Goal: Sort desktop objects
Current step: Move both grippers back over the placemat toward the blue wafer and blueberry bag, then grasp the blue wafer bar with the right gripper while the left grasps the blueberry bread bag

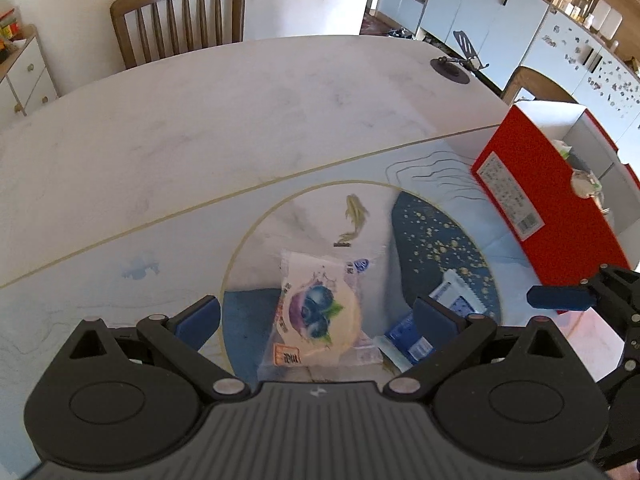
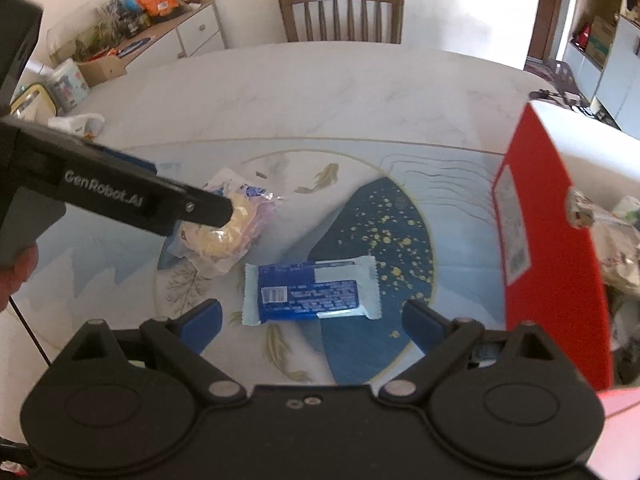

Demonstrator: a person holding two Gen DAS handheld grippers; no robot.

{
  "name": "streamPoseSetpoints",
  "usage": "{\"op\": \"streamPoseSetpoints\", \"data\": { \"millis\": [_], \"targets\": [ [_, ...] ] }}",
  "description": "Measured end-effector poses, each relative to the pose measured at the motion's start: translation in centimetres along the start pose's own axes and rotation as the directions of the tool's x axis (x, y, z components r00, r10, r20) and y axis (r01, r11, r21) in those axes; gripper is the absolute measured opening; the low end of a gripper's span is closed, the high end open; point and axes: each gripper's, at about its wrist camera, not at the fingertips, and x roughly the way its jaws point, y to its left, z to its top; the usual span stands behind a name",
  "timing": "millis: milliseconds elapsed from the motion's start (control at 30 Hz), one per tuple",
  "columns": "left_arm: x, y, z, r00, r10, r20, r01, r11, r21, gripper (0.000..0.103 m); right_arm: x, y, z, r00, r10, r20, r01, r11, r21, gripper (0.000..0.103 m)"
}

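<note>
A blueberry pastry in a clear wrapper (image 1: 316, 312) lies on the patterned table mat (image 1: 132, 280), between the wide-open fingers of my left gripper (image 1: 318, 316). It also shows in the right wrist view (image 2: 224, 228), partly behind the left gripper's arm (image 2: 132, 196). A blue-and-white snack bar (image 2: 312, 290) lies flat just ahead of my open, empty right gripper (image 2: 312, 320); its end shows in the left wrist view (image 1: 440, 320). A red box (image 2: 548, 240) with an open top stands at the right, with wrapped items inside. It also shows in the left wrist view (image 1: 532, 200).
The mat lies on a white marble table (image 1: 200, 112). A wooden chair (image 2: 340, 12) stands at the far side. A cluttered sideboard (image 2: 132, 32) is at far left. A black round stand (image 1: 450, 68) sits at the table's far right edge.
</note>
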Motion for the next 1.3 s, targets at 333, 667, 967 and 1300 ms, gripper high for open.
{"op": "streamPoseSetpoints", "data": {
  "millis": [333,667,967,1300],
  "targets": [
    [2.1,-0.2,0.6,1.000,0.014,-0.002,-0.014,0.999,0.039,0.103,3.1,0.4,0.6,0.999,0.013,-0.039,-0.014,1.000,-0.019,0.097],
    [3.6,-0.6,0.7,1.000,-0.004,-0.017,0.005,0.998,0.070,0.103,4.9,0.7,0.9,0.997,0.011,-0.072,-0.015,0.998,-0.053,0.097],
    [4.5,-0.3,0.8,1.000,-0.021,-0.022,0.022,0.998,0.061,0.103,5.7,1.2,1.0,0.998,-0.031,-0.062,0.025,0.996,-0.089,0.099],
    [5.0,-0.1,0.5,0.999,-0.041,-0.033,0.043,0.997,0.065,0.103,5.8,0.8,1.3,0.998,-0.002,-0.061,-0.009,0.983,-0.185,0.102]
  ]
}}
